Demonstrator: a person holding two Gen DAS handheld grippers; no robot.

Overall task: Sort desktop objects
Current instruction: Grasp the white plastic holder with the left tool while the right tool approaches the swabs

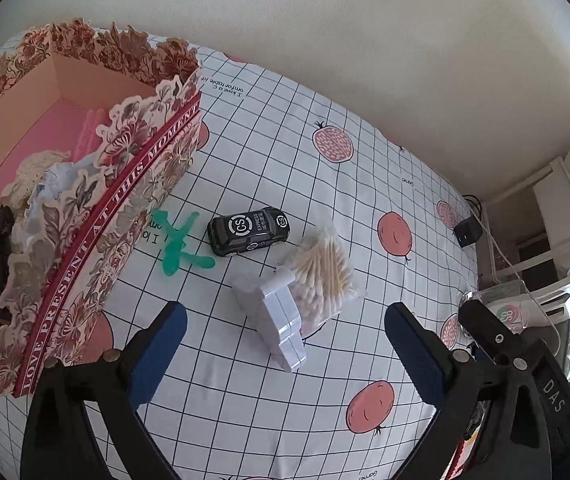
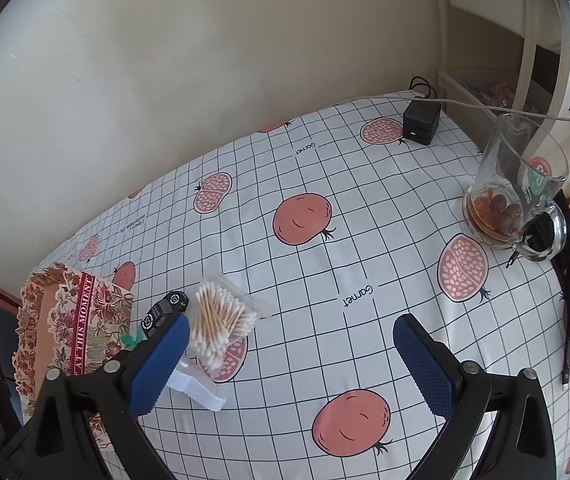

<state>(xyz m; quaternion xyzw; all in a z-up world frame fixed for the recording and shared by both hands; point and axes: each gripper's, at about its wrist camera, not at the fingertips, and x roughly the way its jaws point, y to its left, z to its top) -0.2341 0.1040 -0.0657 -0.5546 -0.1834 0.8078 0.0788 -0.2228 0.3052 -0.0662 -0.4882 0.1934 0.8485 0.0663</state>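
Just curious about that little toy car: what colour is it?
Black, with white circular logos and lettering; the toy car shows best in the left wrist view.

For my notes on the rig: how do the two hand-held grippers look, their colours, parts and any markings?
Both are alike: the left gripper and the right gripper have black plastic frames with silver rivets, and jaws faced with blue textured pads. In the left wrist view, the right gripper's black body carries white letters "DAS". No hands or sleeves are visible.
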